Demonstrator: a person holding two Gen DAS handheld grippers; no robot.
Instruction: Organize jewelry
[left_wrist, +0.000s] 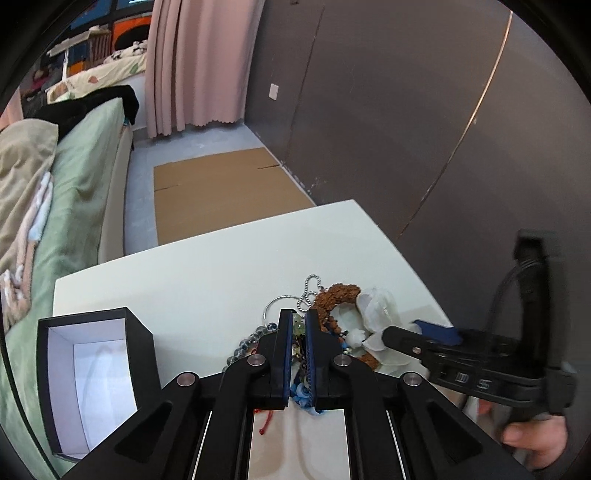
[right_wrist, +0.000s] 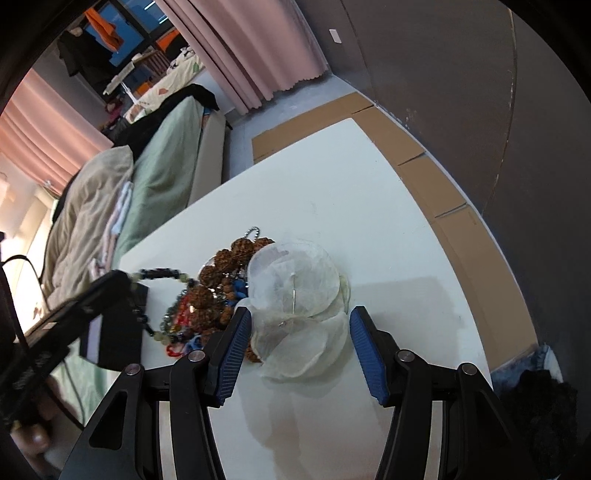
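A tangled heap of jewelry lies near the middle of a white bench, with brown knobbly beads, a thin ball chain, a silver ring, red and blue cords and a stack of pale, translucent shell discs on its right side. The left hand-held gripper is clenched on a dark bead strand with green stones, its blue pads nearly together with the beads caught between them, and part of the strand hangs in a loop above the heap. The right hand-held gripper is released, its blue pads standing on either side of the shell discs; whether the left pad touches the discs cannot be told, and the right pad stands clear of them. An open black box with a white lining sits at the bench's left edge, just beside the heap. A person's fingers wrap the right handle. Beyond the bench, a bed with a green cover and a beige blanket runs along the left, flattened cardboard lies on the grey floor, pink curtains hang at the far end, and a dark wall closes the right side.
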